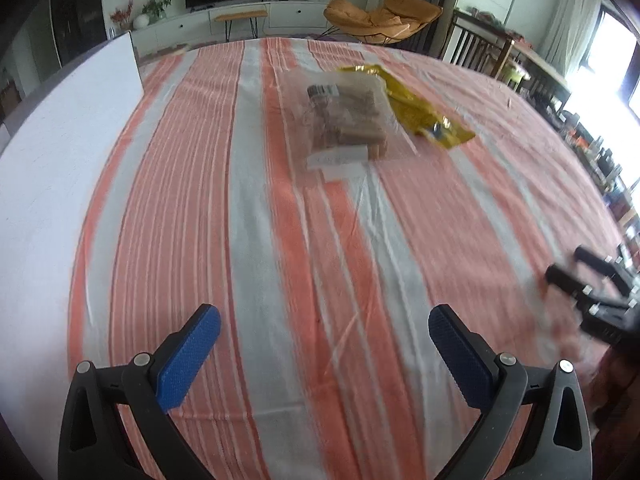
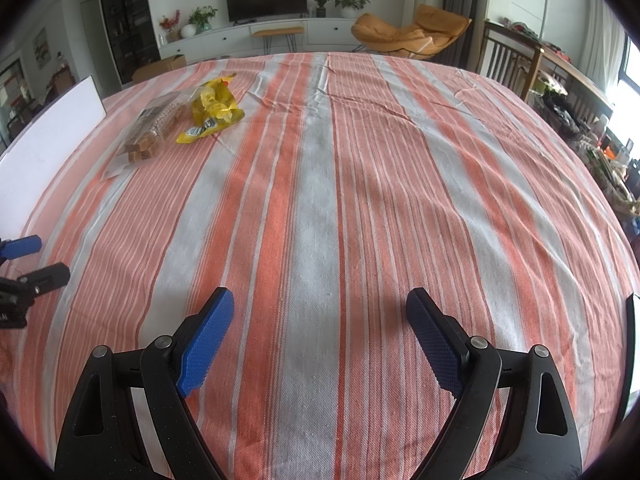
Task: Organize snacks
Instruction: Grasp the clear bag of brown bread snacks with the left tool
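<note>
A clear bag of brown biscuits point(image 1: 346, 118) lies flat on the striped tablecloth point(image 1: 280, 240), far ahead of my left gripper point(image 1: 324, 320). A yellow snack packet point(image 1: 416, 106) lies partly under its right side. My left gripper is open and empty, low over the cloth. My right gripper point(image 2: 320, 304) is open and empty over bare cloth; it also shows at the right edge of the left wrist view point(image 1: 568, 276). In the right wrist view the clear bag point(image 2: 150, 132) and the yellow packet point(image 2: 212, 108) lie at the far left, and the left gripper point(image 2: 38, 260) shows at the left edge.
A white board point(image 1: 60, 152) lies along the table's left side, also seen in the right wrist view point(image 2: 44, 144). Beyond the table stand an orange lounge chair point(image 2: 416, 34), a TV cabinet with plants, and wooden chairs point(image 2: 508, 60) at the right.
</note>
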The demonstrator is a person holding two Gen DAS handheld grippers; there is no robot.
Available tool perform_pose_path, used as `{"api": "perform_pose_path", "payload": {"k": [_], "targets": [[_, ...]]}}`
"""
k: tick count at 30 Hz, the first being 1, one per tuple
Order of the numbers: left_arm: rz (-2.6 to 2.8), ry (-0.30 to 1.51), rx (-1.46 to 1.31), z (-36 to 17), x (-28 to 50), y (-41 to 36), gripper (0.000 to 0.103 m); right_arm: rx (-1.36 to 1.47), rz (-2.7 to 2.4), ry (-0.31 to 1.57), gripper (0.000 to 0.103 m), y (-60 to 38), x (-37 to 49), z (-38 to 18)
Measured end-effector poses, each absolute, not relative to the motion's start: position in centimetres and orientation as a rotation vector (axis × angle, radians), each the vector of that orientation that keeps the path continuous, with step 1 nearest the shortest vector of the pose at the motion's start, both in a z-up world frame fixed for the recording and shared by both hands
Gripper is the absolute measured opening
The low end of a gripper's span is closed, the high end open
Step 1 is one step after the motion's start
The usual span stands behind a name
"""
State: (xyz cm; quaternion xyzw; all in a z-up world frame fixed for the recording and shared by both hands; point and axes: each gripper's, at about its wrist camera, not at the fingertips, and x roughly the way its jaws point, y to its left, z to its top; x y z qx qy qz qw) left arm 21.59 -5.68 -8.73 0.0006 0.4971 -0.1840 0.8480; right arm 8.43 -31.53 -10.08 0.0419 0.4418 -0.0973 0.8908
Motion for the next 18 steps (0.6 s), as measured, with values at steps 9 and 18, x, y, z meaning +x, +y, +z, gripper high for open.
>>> {"api": "perform_pose_path", "payload": {"k": [9,18], "targets": [[-0.435,1.1,0.007,-5.8,33.5,-11.2,0.101,0.087,-0.202,0.917,0.091,-31.5,8.4,-10.1],[-0.29,1.114,0.022,-9.6,37.8,-12.6,0.095,0.084,-0.195,0.92,0.093,-31.1,8.5,-10.2]]}}
